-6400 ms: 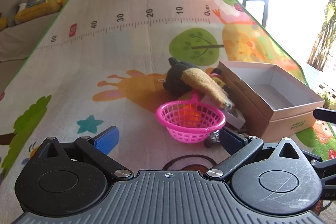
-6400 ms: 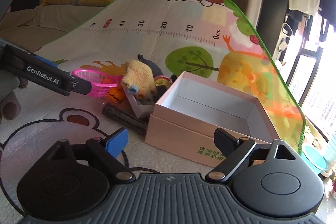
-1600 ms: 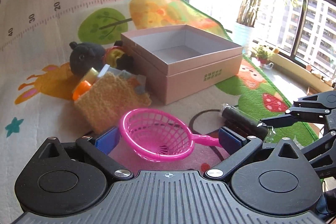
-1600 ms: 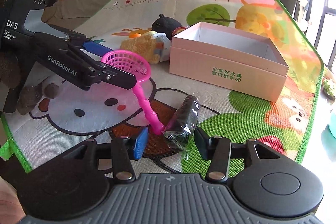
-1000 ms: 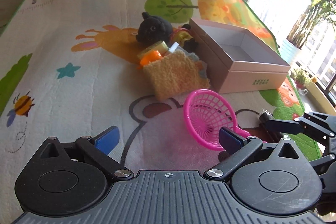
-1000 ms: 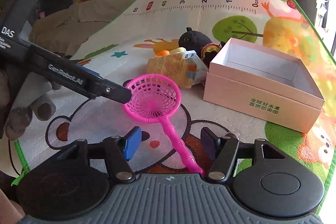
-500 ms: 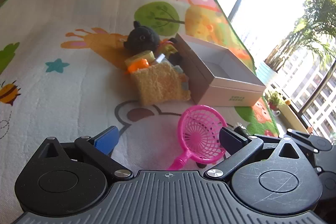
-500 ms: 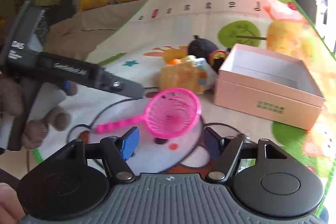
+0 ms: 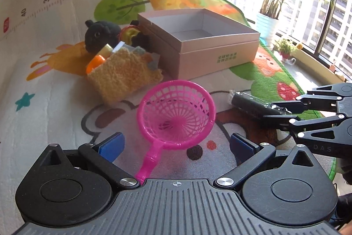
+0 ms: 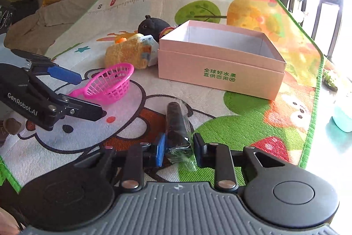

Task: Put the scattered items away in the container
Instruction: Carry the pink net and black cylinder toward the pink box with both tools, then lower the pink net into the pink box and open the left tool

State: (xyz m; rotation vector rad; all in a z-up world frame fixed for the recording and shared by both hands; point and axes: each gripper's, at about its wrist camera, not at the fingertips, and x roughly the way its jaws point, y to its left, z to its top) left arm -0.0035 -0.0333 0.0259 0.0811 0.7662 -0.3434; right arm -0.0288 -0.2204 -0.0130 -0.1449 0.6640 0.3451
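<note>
A pink plastic strainer (image 9: 176,116) (image 10: 110,83) lies on the play mat, its handle pointing back between the wide-apart fingers of my left gripper (image 9: 176,144) (image 10: 88,95), which is open and not touching it. My right gripper (image 10: 179,150) (image 9: 279,112) is closing its jaws on the near end of a black roll in clear wrap (image 10: 177,124) (image 9: 248,102), and the pads meet its sides. The open pink box (image 9: 215,56) (image 10: 220,72) stands beyond, with nothing visible inside.
Left of the box lies a heap: a fuzzy yellow pouch (image 9: 123,78), a black plush toy (image 9: 101,33), an orange piece (image 9: 94,63) and small cards. The mat's green edge (image 10: 316,89) runs on the right. A window and potted plant (image 9: 270,21) are behind the box.
The right jaws have narrowed from wide apart onto the black roll. The strainer has swung round so its handle points at my left gripper. Both grippers have shifted and dipped slightly.
</note>
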